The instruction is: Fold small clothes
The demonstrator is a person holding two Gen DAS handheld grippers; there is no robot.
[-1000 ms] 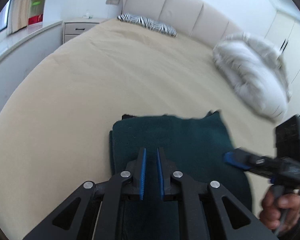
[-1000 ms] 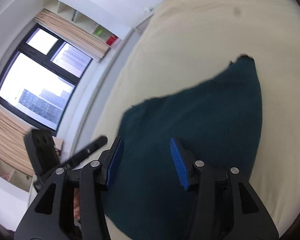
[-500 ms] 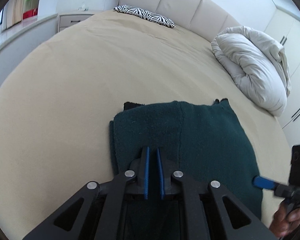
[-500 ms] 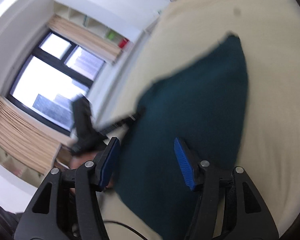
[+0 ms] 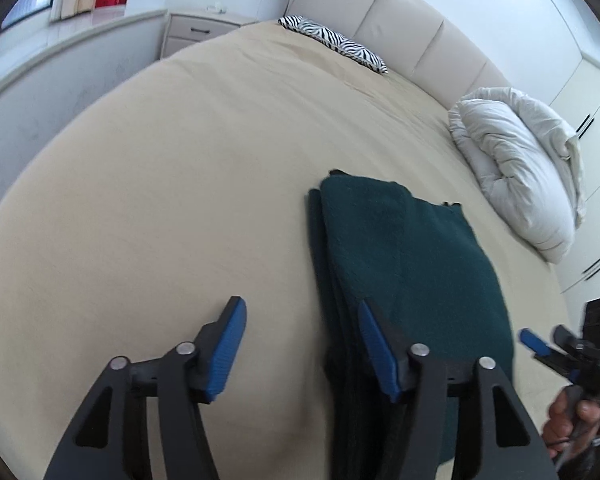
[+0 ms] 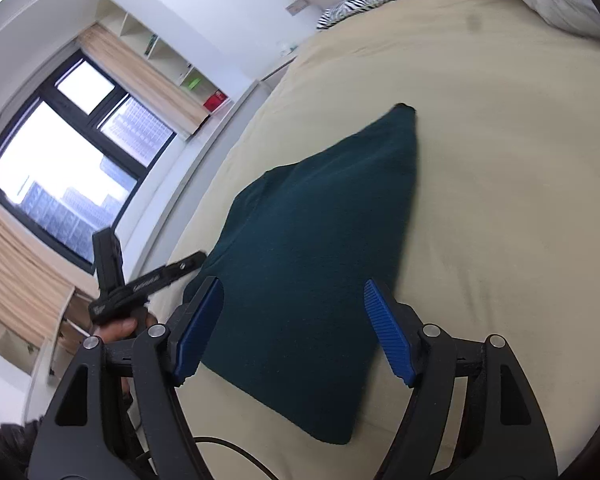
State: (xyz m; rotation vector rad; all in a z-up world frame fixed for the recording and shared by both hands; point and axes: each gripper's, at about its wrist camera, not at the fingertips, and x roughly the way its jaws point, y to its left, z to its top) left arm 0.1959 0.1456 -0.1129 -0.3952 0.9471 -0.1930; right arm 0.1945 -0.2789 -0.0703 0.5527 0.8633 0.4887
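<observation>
Two tongs, both opening wide and gripping nothing. My left gripper (image 5: 300,344) hangs over bare bed (image 5: 160,208), the folded green garment (image 5: 404,272) just beside its right finger. My right gripper (image 6: 292,332) hovers with that garment (image 6: 312,264) below and ahead of its jaws. I judge the risk is a finger snagging the stacked left edge and dragging the fold open.

A wide bed (image 5: 180,184) under a smooth beige sheet fills my view. A folded dark green garment (image 5: 412,272) lies flat on it, near the edge closest to me. A zebra-striped pillow (image 5: 336,42) rests against the padded headboard, and a bundled white duvet (image 5: 520,164) sits on the sheet well apart from the pillow.
</observation>
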